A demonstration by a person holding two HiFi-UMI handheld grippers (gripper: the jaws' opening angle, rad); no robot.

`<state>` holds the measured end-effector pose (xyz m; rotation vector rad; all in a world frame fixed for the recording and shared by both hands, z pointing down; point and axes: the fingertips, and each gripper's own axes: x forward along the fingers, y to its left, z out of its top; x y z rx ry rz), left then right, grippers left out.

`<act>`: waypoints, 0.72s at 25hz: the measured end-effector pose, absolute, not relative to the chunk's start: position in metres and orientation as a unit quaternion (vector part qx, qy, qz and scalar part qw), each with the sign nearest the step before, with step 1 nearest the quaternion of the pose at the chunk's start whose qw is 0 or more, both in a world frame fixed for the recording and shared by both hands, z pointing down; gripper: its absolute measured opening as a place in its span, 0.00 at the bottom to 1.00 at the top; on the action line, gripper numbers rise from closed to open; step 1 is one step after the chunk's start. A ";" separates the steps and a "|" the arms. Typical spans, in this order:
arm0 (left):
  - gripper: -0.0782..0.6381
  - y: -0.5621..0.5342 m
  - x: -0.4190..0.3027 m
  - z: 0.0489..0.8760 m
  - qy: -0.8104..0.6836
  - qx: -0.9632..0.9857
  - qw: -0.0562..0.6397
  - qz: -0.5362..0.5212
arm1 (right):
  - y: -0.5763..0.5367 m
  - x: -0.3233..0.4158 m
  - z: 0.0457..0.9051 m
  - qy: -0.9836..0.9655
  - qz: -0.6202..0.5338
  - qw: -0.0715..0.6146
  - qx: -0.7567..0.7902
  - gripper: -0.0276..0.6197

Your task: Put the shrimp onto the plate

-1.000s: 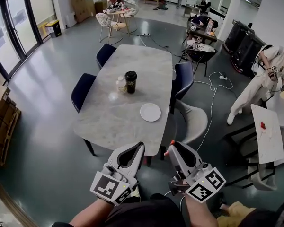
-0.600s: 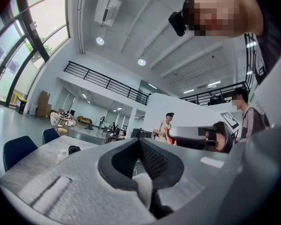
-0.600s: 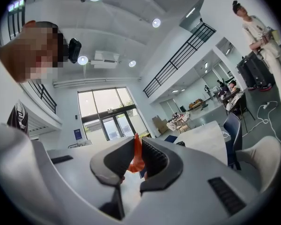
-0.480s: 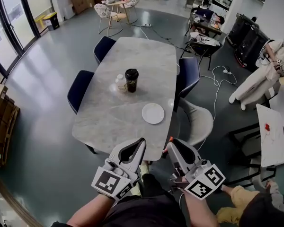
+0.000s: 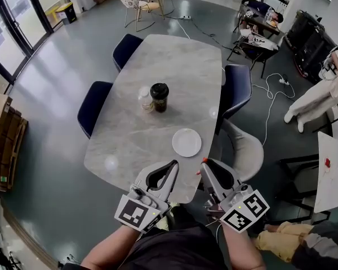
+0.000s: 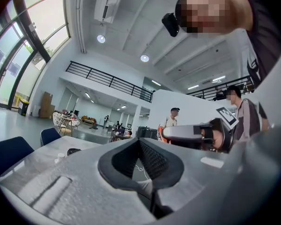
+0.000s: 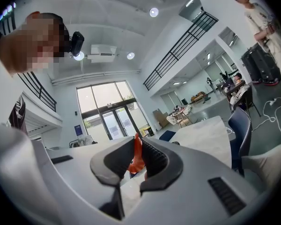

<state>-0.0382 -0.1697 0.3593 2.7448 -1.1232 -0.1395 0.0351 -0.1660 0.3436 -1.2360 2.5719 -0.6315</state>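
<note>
A white plate [image 5: 186, 142] lies on the grey marble table [image 5: 158, 72], near its front right corner. My right gripper [image 5: 204, 162] hovers just short of the table's near edge, shut on an orange shrimp [image 7: 137, 156] that shows between its jaws; the shrimp's tip [image 5: 204, 160] peeks out in the head view. My left gripper [image 5: 173, 165] is beside it over the table's front edge, jaws closed together with nothing in them. Both point toward the plate.
A black cup [image 5: 159, 97] and a small white bottle [image 5: 144, 100] stand mid-table. Dark blue chairs [image 5: 92, 106] flank the table, with a grey one [image 5: 247, 148] at the right. A second table [image 5: 329, 170] is at far right. A person [image 5: 327, 89] stands beyond.
The table and plate have come closer in the head view. Both grippers now reach the table's near edge, the right one still holding the shrimp.
</note>
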 end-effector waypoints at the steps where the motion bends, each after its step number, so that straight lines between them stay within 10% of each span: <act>1: 0.12 -0.178 -0.036 0.362 -0.379 0.920 0.087 -0.044 | -0.176 0.038 0.345 0.875 -0.218 0.109 -0.418 0.12; 18: 0.12 -0.262 -0.010 0.424 -0.387 0.916 0.105 -0.022 | -0.272 0.051 0.410 0.880 -0.242 0.068 -0.402 0.12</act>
